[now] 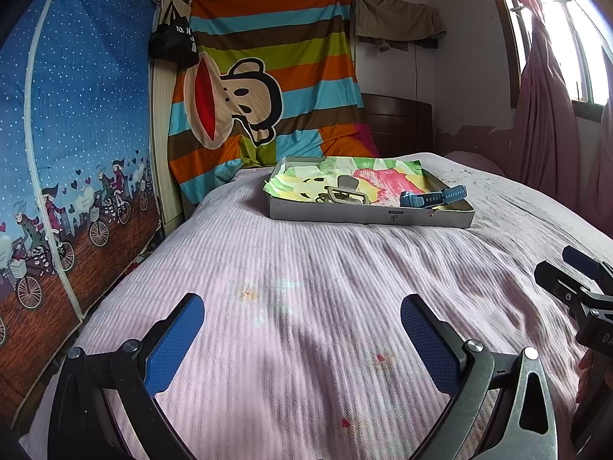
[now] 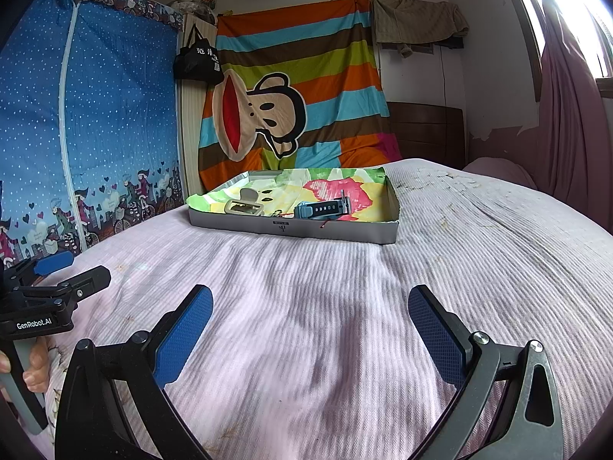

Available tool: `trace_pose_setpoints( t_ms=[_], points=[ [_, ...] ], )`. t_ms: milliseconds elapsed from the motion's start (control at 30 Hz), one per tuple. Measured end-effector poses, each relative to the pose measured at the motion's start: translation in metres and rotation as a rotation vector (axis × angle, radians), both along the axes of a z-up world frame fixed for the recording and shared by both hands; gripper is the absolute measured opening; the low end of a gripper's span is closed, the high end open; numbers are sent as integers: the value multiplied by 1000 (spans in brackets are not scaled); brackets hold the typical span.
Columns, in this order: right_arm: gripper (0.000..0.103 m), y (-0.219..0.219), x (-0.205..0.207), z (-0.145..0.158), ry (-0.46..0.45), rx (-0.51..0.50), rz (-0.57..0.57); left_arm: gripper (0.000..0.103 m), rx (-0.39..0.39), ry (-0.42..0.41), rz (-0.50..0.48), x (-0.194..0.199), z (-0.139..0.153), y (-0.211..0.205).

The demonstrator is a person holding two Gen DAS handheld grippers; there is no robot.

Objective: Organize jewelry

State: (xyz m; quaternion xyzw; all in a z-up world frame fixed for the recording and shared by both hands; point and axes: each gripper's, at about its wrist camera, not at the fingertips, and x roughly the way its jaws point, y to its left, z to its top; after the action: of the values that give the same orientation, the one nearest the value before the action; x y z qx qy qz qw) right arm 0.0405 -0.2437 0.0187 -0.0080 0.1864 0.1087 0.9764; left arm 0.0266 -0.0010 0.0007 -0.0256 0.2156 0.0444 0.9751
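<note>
While both tongs, left (image 1: 302, 318) and right (image 2: 310, 308), hover spread wide and empty over the bed (image 2: 345, 287), a blue watch (image 2: 323, 210) and beige clip (image 2: 245, 205) lie in the tray (image 2: 291, 228)

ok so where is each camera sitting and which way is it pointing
Left wrist: sits on the left gripper, low over the pink bedspread, facing the tray and striped monkey cloth; its own open blue-padded fingers show, and the right gripper at the right edge.
Right wrist: sits on the right gripper, facing the same way; its open fingers show, and the left gripper with the person's hand at the left edge.
Shared: tray, blue watch, beige hair clip, blue wardrobe.
</note>
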Motion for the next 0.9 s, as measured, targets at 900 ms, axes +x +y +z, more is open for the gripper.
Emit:
trace_pose_setpoints(
  t_ms=[900],
  points=[
    [100, 0, 0, -1, -1, 2, 0, 103, 4, -3, 0, 0, -2, -2]
  ],
)
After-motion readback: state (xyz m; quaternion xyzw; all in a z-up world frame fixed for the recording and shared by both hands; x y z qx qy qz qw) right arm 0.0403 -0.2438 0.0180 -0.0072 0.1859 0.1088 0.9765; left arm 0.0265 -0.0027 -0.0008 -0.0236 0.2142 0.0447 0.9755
